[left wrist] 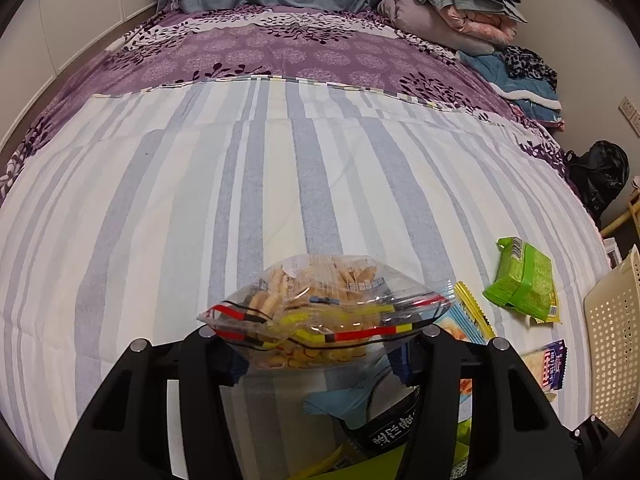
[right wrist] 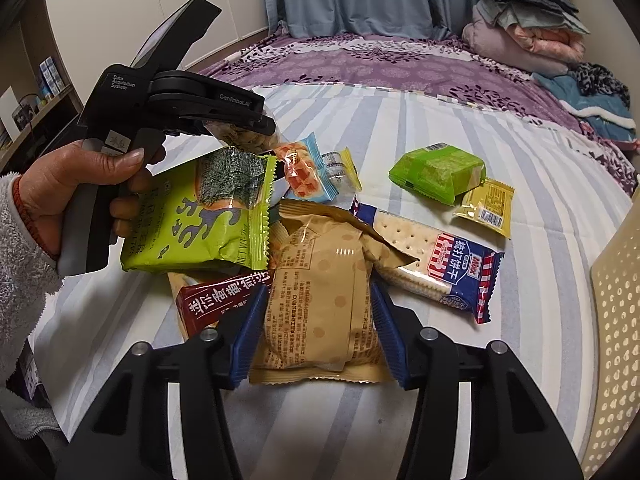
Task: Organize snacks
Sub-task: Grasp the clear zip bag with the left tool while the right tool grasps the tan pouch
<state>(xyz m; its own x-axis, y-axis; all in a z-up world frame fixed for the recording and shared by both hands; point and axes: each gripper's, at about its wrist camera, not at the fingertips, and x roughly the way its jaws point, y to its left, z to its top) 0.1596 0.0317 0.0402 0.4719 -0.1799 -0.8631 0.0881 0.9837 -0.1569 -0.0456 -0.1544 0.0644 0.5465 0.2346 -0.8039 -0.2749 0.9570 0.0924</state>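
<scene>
My left gripper (left wrist: 320, 350) is shut on a clear zip bag of biscuits (left wrist: 320, 312) and holds it above the bed; the same gripper shows in the right wrist view (right wrist: 240, 120). My right gripper (right wrist: 318, 332) has its blue pads on either side of a tan snack packet (right wrist: 320, 296) that lies on the bed; it grips the packet's sides. Around it lie a green seaweed snack bag (right wrist: 192, 220), a dark red packet (right wrist: 216, 300), a blue cracker pack (right wrist: 440, 264), a green pack (right wrist: 438, 174) and a small yellow packet (right wrist: 486, 208).
A cream perforated basket (right wrist: 616, 320) stands at the right edge of the striped bedsheet (left wrist: 240, 184). Folded blankets (left wrist: 456, 4) are piled at the far right of the bed. A black bag (left wrist: 600, 176) sits beside the bed.
</scene>
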